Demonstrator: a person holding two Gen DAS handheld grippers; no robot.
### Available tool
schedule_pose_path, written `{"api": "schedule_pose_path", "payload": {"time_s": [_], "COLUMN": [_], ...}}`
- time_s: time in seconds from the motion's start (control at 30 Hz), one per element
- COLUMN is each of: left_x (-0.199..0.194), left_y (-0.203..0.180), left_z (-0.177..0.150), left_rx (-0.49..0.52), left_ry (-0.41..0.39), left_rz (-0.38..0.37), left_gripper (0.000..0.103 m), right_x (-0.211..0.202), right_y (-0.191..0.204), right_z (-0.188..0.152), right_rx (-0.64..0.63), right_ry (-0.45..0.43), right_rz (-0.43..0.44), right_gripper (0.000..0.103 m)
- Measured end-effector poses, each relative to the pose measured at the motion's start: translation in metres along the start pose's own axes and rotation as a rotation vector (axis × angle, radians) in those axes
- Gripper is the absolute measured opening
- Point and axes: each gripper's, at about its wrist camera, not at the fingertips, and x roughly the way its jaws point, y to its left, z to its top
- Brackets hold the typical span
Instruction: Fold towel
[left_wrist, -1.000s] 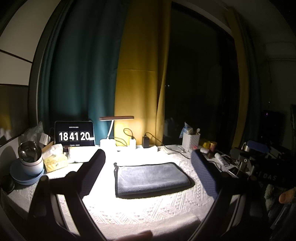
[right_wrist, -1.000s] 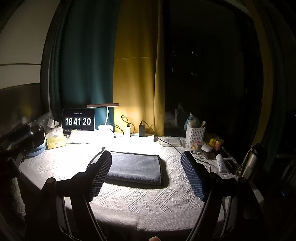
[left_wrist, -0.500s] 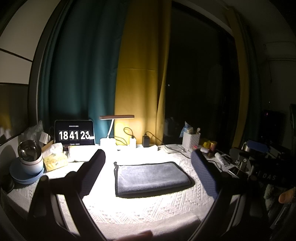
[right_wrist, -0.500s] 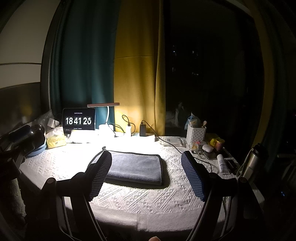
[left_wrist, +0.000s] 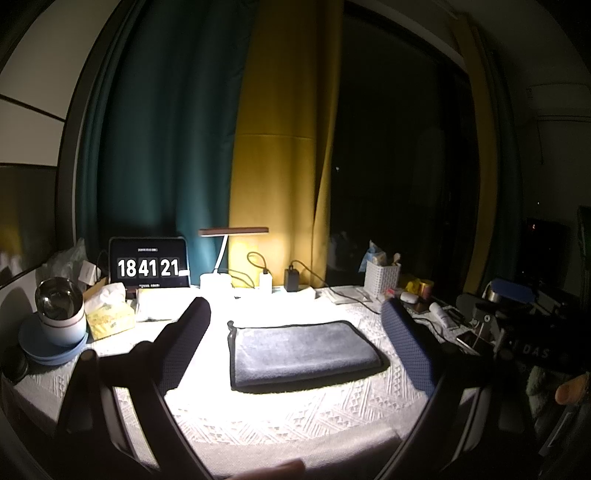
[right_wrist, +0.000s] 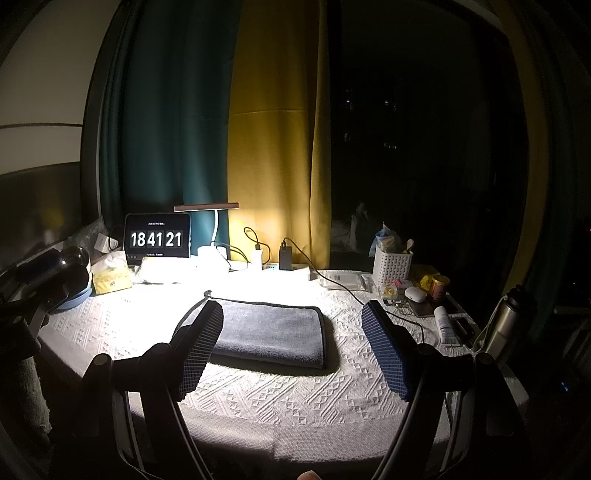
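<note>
Gray towel (left_wrist: 303, 350) folded flat at the middle of the lit counter (left_wrist: 295, 410), in front of the desk lamp (left_wrist: 233, 232) and clock screen (left_wrist: 147, 263). Left gripper (left_wrist: 295, 321) and right gripper (right_wrist: 293, 314) both above the near edge, fingers spread wide, grasping nothing, clear of the cloth.

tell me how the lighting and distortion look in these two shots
Left wrist view: the desk lamp blows out the tablecloth behind the towel; edges go black, curtains bow from fisheye. Right wrist view: same hotspot, the towel casts a dark shadow forward, the room's right side unreadable.
</note>
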Motion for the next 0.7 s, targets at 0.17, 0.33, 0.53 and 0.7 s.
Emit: {"api": "schedule_pose_path", "payload": {"time_s": [0.17, 0.33, 0.53, 0.7], "left_x": [-0.0002, 0.0, 0.0, -0.0016], "left_y": [0.0003, 0.0003, 0.0005, 0.0004], "left_z": [-0.0009, -0.0019, -0.0023, -0.0037], "left_rx": [-0.001, -0.002, -0.004, -0.005], "left_ry": [0.002, 0.003, 0.004, 0.003], "left_rz": [0.0, 0.0, 0.002, 0.002], "left_gripper": [0.094, 0.094, 0.094, 0.094], "right_x": [0.0004, 0.0006, 0.0006, 0.0009], "right_y": [-0.0001, 0.0003, 0.0006, 0.0012], "right_z": [0.0008, 0.0001, -0.0002, -0.0019], "right_rx": [0.0, -0.001, 0.0, -0.001], "right_ry": [-0.001, 0.001, 0.002, 0.003], "right_rz": [-0.001, 0.0, 0.0, 0.001], "right_gripper": [0.08, 0.08, 0.08, 0.08]}}
